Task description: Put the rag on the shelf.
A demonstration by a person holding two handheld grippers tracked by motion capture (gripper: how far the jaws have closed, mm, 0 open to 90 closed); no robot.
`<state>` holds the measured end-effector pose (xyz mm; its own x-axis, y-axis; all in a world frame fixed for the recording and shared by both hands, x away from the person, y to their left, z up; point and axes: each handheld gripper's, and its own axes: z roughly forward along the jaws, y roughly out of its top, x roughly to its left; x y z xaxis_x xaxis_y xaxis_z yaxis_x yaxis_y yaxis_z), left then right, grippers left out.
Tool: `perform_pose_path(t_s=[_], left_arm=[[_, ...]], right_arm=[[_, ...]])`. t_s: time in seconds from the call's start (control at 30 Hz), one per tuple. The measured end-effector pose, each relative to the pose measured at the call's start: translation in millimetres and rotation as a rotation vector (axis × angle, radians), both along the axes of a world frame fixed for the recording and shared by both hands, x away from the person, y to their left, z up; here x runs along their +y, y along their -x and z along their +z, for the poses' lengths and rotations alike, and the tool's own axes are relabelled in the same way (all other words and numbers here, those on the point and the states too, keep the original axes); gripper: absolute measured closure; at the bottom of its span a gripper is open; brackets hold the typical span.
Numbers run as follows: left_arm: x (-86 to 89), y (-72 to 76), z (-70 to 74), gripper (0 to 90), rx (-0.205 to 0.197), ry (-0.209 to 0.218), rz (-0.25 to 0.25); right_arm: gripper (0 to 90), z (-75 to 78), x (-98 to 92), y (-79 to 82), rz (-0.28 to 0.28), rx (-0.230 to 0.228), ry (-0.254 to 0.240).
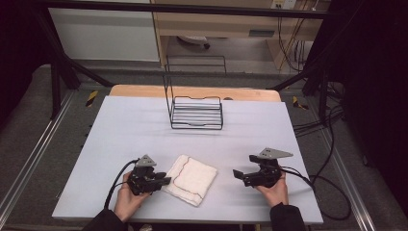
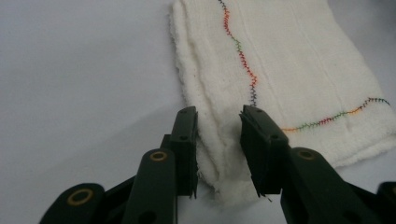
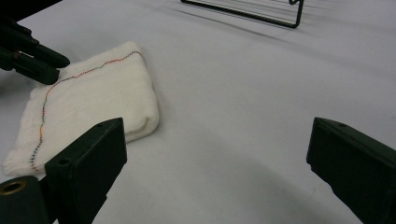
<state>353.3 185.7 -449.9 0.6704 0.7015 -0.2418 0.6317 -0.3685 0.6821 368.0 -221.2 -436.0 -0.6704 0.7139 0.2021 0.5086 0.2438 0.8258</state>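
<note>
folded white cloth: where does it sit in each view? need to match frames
High view: folded white cloth lies low centre on the table, between the two claws, nearer the left claw.
Left gripper view: upper right, its near edge reaching down between the jaws.
Right gripper view: left side, past the left jaw.
Shared landmark: the multicoloured stitch line on the cloth.

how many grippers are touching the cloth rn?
1. The left gripper has its jaws around the edge of the folded cloth; the right gripper hangs open over bare table, apart from it.
</note>
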Motion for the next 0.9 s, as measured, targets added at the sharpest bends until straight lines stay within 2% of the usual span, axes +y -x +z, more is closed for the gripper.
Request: perform_pose_path(t_s=[0.1,0.17,0.23,0.3,0.4,0.43,0.57,0.6,0.67,0.77,0.8,0.9], left_arm=[[-0.7,0.8,0.2,67.2,0.002,-0.006,0.004],[-1.8,2.0,0.3,69.2,0.002,-0.009,0.004],[-1.7,1.9,0.0,71.6,0.015,0.002,0.000],[-1.2,1.7,-0.3,74.9,0.024,0.011,-0.002],[-2.2,2.5,0.2,76.9,0.021,0.004,-0.004],[-2.8,3.1,0.4,77.4,0.020,0.002,-0.004],[-4.0,3.9,1.0,78.8,0.017,-0.005,0.003],[-4.2,4.1,1.1,78.8,0.017,-0.005,0.004],[-4.5,4.6,1.5,79.9,0.013,-0.010,0.005],[-5.9,5.7,2.0,80.3,0.003,-0.019,0.008],[-6.3,6.0,2.2,80.6,0.003,-0.020,0.009],[-6.1,6.1,2.6,80.7,0.004,-0.022,0.009]], right_arm=[[7.8,0.7,7.4,-0.3,0.006,0.000,0.002],[10.1,0.6,20.6,-2.4,0.014,0.014,0.002],[10.7,0.3,24.9,-3.9,0.020,0.021,0.003],[14.1,-0.7,37.4,-6.8,0.033,0.030,0.022],[17.2,-1.7,45.3,-8.0,0.035,0.036,0.044],[22.6,-3.4,52.0,-9.1,0.046,0.048,0.048],[33.0,-6.7,64.8,-11.1,0.073,0.058,0.079],[33.0,-6.7,64.8,-11.1,0.073,0.058,0.079],[40.9,-9.2,72.7,-11.9,0.068,0.063,0.076],[45.5,-10.6,77.4,-12.4,0.057,0.065,0.077],[49.3,-13.3,82.5,-13.6,0.049,0.078,0.072],[53.3,-17.0,85.0,-16.1,0.047,0.102,0.062]])
